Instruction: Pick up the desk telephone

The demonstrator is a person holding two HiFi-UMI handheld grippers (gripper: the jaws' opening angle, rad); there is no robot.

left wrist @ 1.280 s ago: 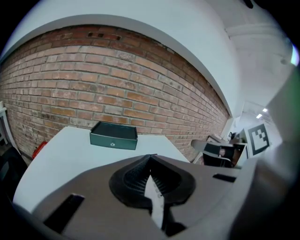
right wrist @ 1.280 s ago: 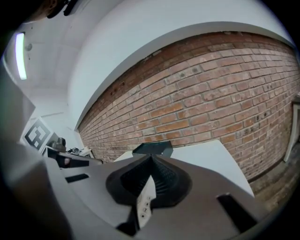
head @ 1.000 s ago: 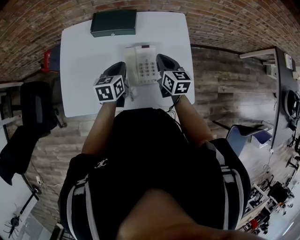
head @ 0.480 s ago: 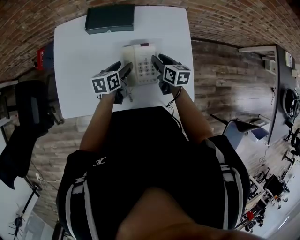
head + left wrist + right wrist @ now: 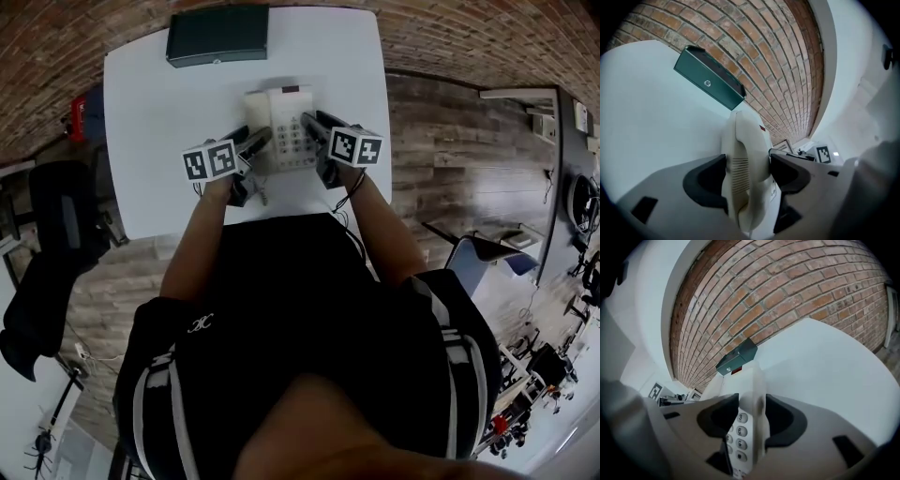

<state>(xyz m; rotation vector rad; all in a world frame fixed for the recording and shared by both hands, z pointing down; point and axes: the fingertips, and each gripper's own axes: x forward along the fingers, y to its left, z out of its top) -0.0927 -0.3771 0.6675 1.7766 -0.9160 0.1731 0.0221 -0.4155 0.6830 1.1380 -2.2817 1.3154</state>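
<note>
A cream desk telephone [image 5: 279, 114] with grey keys lies on the white table [image 5: 150, 141]. My left gripper [image 5: 253, 142] is at its left side. In the left gripper view the handset [image 5: 745, 154] stands between the jaws of my left gripper [image 5: 747, 174], which have just been opening and sit close on either side. My right gripper [image 5: 315, 124] is at the phone's right side. In the right gripper view the phone's right edge [image 5: 753, 390] stands between the jaws of my right gripper [image 5: 751, 417], with a gap by the keypad; they have just been opening too.
A dark green flat box [image 5: 217, 36] lies at the table's far edge, behind the phone, and shows as well in both gripper views [image 5: 710, 84] [image 5: 737, 356]. A brick wall runs behind the table. A black chair [image 5: 61, 216] stands to the left.
Both grippers have come down towards the table with the phone between them. Their marker cubes have rolled more upright. The phone now rests flat on the table.
</note>
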